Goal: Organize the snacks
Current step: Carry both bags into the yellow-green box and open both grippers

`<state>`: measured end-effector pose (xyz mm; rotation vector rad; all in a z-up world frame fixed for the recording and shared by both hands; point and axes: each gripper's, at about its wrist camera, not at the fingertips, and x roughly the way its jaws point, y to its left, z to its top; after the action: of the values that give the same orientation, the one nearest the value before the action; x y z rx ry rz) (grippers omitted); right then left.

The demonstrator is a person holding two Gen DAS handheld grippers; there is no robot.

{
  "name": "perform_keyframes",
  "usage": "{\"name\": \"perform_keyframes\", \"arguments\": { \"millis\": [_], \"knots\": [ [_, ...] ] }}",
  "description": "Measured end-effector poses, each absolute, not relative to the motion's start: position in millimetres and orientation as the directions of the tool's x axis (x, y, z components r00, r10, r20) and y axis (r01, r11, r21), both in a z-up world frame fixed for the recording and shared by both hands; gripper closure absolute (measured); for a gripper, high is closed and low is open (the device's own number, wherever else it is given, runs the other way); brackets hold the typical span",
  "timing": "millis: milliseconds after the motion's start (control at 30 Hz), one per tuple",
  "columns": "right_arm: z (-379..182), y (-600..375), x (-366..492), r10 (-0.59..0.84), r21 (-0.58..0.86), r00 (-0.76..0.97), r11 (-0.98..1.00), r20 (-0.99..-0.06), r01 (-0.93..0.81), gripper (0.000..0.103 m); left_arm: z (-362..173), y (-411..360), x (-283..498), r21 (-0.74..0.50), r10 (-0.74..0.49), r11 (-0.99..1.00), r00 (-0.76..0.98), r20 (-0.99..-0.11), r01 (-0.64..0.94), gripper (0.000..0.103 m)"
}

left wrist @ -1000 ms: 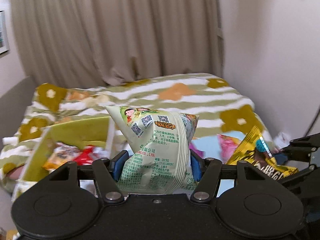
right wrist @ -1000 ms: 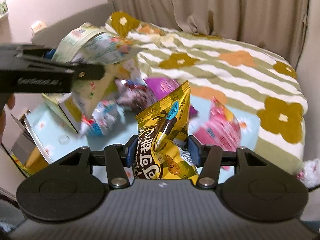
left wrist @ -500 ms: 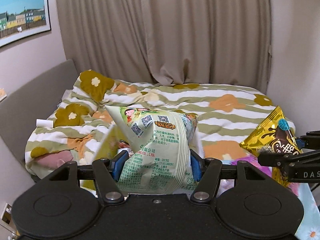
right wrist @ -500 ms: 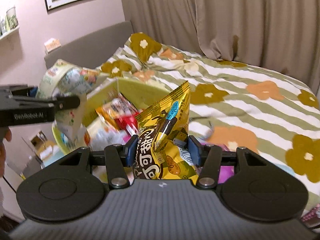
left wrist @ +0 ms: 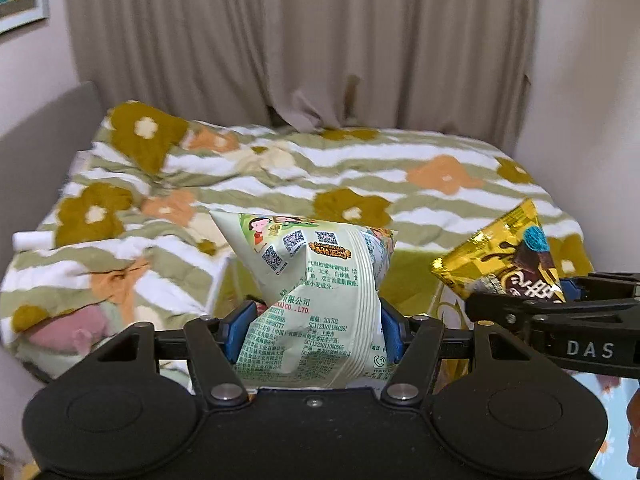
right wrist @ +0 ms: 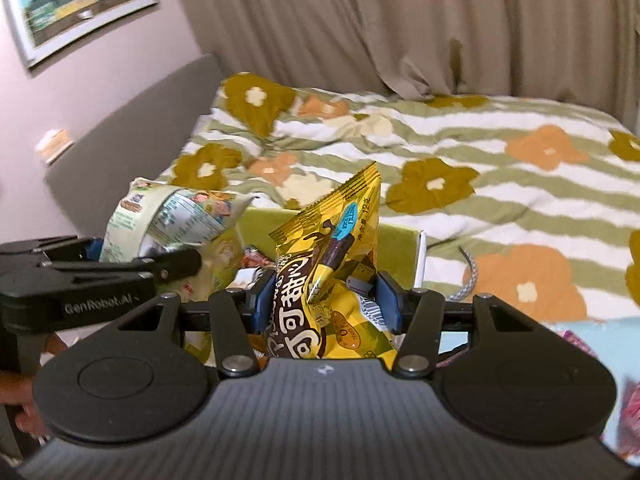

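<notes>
My left gripper (left wrist: 312, 330) is shut on a pale green snack bag (left wrist: 316, 288) and holds it upright above a yellow-green box (left wrist: 408, 280). My right gripper (right wrist: 326, 304) is shut on a yellow chocolate snack bag (right wrist: 340, 264) and holds it over the same box (right wrist: 394, 244), which has several snack packets inside. Each gripper shows in the other's view: the right one with its yellow bag (left wrist: 516, 252) at the right, the left one with its green bag (right wrist: 172, 216) at the left.
The box stands at the near edge of a bed with a green-striped flower blanket (left wrist: 360, 176). A grey headboard (right wrist: 132, 128) is at the left, curtains (left wrist: 300, 40) behind. Loose pink packets (right wrist: 624, 400) lie on a light blue cloth at the right.
Both grippers have moved closer together over the box with their bags still held. The views have tilted down slightly toward the box.
</notes>
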<state>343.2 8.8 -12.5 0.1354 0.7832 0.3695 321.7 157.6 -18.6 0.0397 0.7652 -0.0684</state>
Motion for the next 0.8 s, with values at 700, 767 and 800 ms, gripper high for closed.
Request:
{"name": "perform_keyframes", "arguments": {
  "millis": [700, 767, 800],
  "knots": [
    [-47, 30, 385, 0.238, 0.224, 0.634, 0.969, -0.736, -0.104, 0.033, -44, 189, 323, -0.004, -0.036, 0.999, 0.667, -0.744, 0.049, 0.002],
    [-50, 32, 391, 0.233, 0.221, 0.624, 0.97, -0.746, -0.097, 0.031, -44, 192, 320, -0.003, -0.027, 0.999, 0.671, -0.741, 0.037, 0.002],
    [-51, 33, 392, 0.225, 0.213, 0.621, 0.972, -0.751, -0.095, 0.031, -45, 194, 319, -0.005, -0.022, 1.0, 0.673, -0.739, 0.027, 0.002]
  ]
}}
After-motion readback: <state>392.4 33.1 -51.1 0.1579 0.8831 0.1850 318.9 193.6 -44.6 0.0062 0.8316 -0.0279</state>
